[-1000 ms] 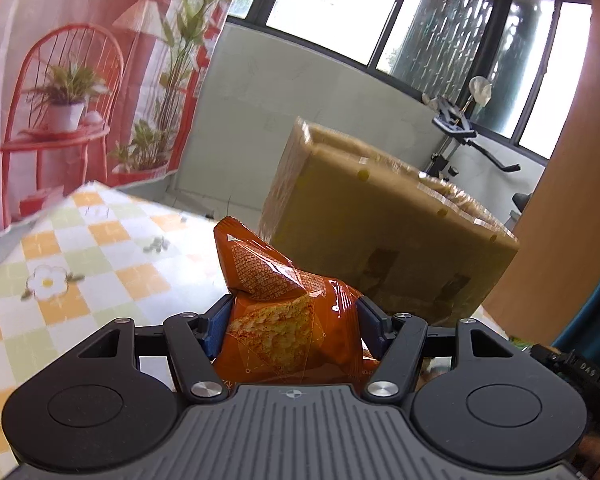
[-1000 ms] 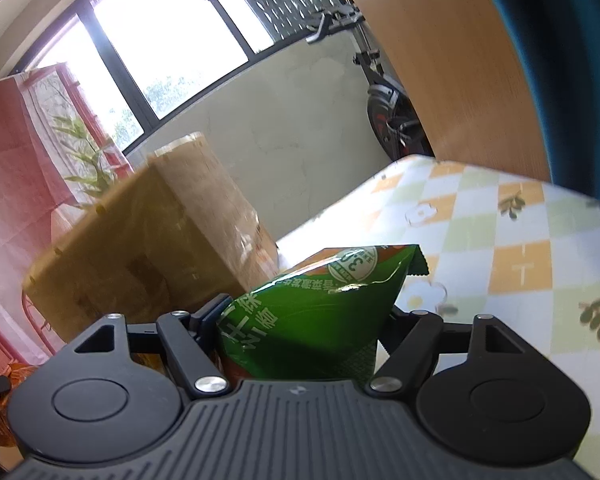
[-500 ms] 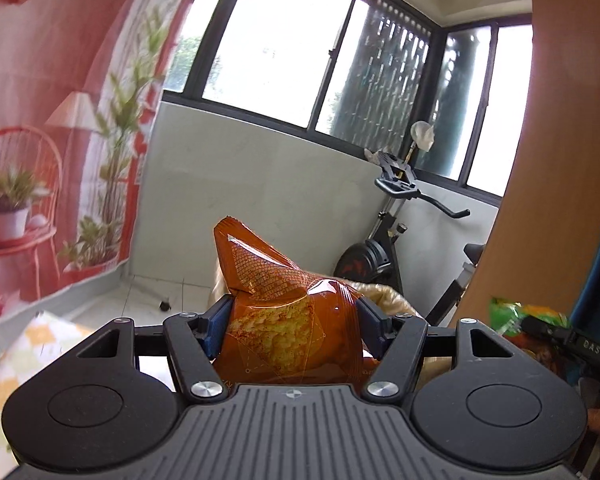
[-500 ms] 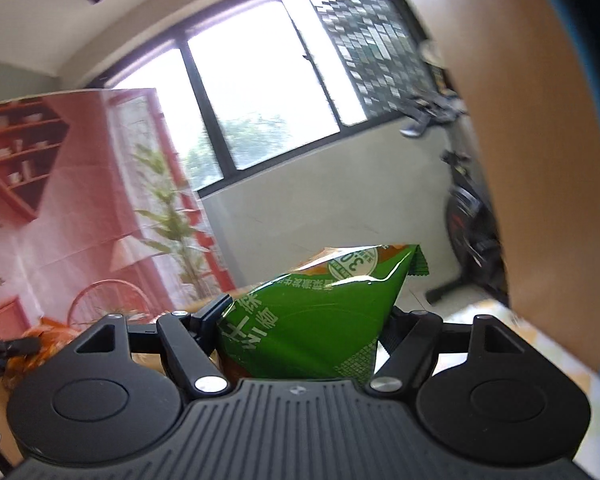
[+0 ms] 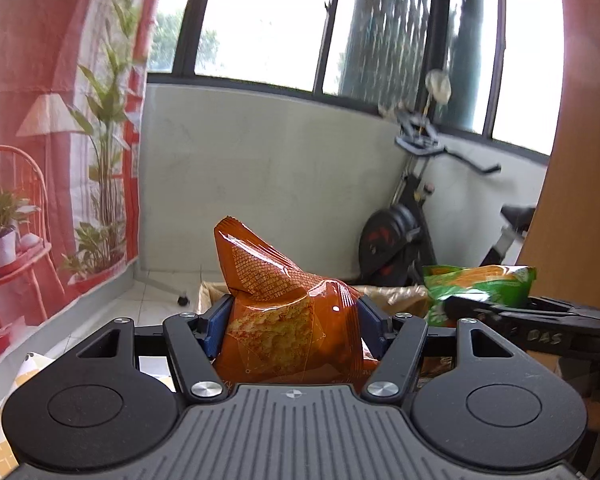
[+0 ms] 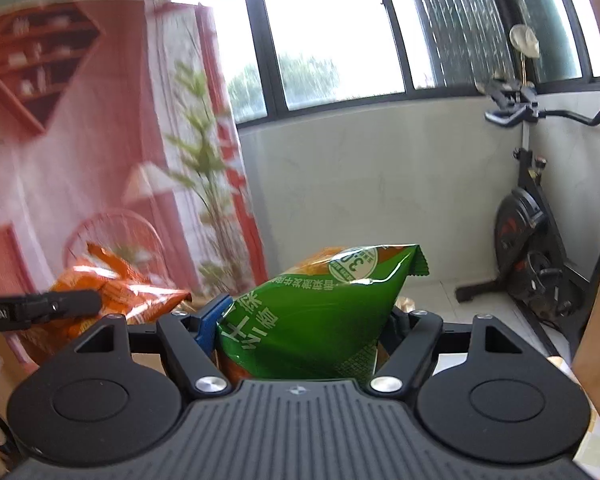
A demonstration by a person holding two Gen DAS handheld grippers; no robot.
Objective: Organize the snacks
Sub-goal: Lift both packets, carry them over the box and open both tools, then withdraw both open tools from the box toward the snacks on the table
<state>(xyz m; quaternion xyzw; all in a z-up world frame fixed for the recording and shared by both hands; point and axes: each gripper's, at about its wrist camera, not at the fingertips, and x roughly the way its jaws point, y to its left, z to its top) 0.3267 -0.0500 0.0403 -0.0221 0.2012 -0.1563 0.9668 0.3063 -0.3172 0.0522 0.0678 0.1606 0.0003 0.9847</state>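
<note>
While gripped, orange bag (image 5: 292, 320) pointing upward

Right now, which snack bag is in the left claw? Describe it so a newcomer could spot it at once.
Start at the exercise bike by the windowed wall, then drop to the cardboard box in front. Above it the left claw grips an orange snack bag, crumpled, with its top corner poking up. The bag beside it, in the right claw, is green.

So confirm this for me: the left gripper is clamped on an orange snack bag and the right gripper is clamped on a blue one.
Not quite. The left gripper does clamp the orange snack bag, but the bag in the right gripper is green, not blue, as the right wrist view shows.
</note>
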